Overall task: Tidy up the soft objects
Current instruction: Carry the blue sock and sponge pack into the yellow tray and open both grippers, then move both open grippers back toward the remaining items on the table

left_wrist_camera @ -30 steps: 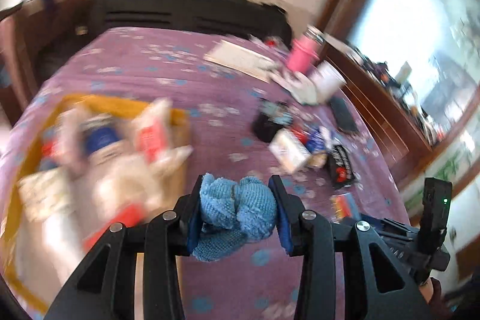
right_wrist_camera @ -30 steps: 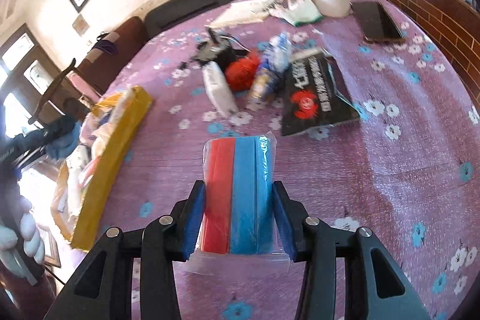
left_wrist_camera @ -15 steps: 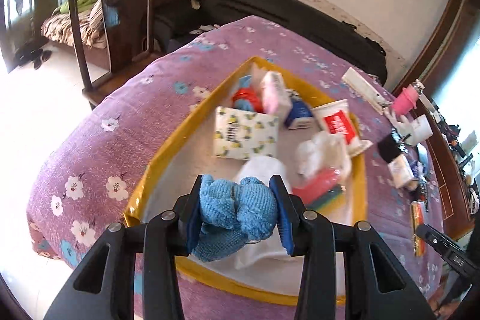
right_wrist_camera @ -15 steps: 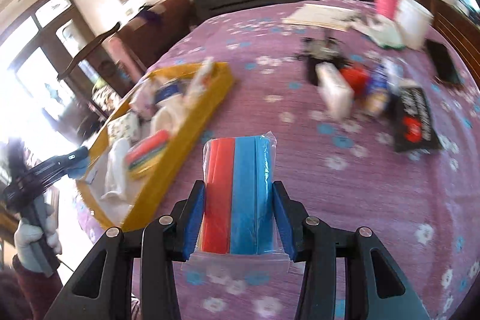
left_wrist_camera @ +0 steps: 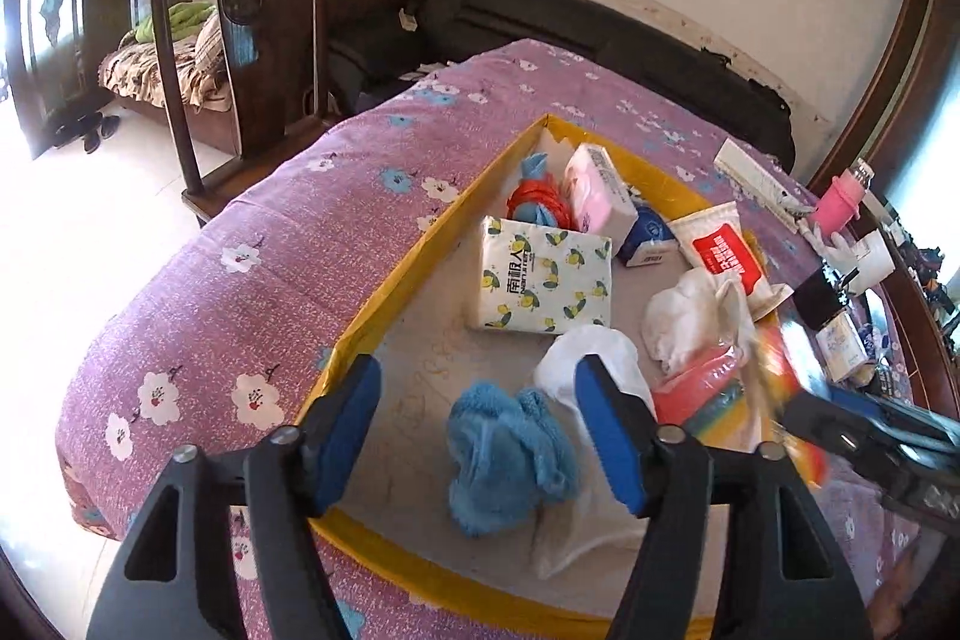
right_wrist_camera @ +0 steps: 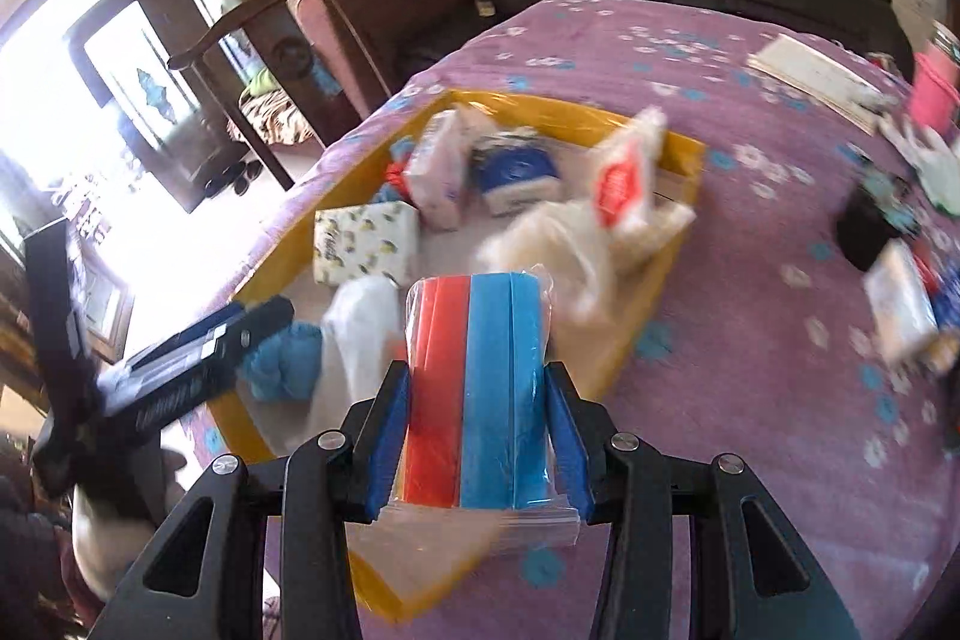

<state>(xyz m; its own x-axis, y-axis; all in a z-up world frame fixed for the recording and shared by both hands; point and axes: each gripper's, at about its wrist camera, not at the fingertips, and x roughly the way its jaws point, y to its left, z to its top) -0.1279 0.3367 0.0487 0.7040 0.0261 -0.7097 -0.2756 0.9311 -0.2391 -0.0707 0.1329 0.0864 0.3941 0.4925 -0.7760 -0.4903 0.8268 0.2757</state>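
Note:
My left gripper [left_wrist_camera: 477, 400] hangs over the near end of the yellow tray [left_wrist_camera: 384, 304], jaws opening. The blue knitted cloth [left_wrist_camera: 504, 460] lies loose on the tray floor below them, and the pads do not touch it. My right gripper [right_wrist_camera: 477, 382] is shut on a bagged pack of red and blue sponges [right_wrist_camera: 480, 340], held above the tray's near corner [right_wrist_camera: 654, 292]. In the right wrist view the blue cloth [right_wrist_camera: 288, 358] shows beside a finger of the left gripper [right_wrist_camera: 264, 322]. The left wrist view catches the right gripper [left_wrist_camera: 840, 424] blurred at the right.
The tray holds a lemon-print tissue pack [left_wrist_camera: 543, 274], a pink tissue pack [left_wrist_camera: 597, 190], a red-labelled pouch [left_wrist_camera: 720, 250] and white cloths [left_wrist_camera: 690, 316]. Loose items lie on the purple flowered tablecloth to the right, among them a pink cup [left_wrist_camera: 837, 202]. A dark wooden chair [left_wrist_camera: 240, 10] stands beyond the table.
My left jaws have spread and the blue cloth has dropped out of them onto the tray floor. My right gripper has swung left with the sponge pack, from over the tablecloth to the tray.

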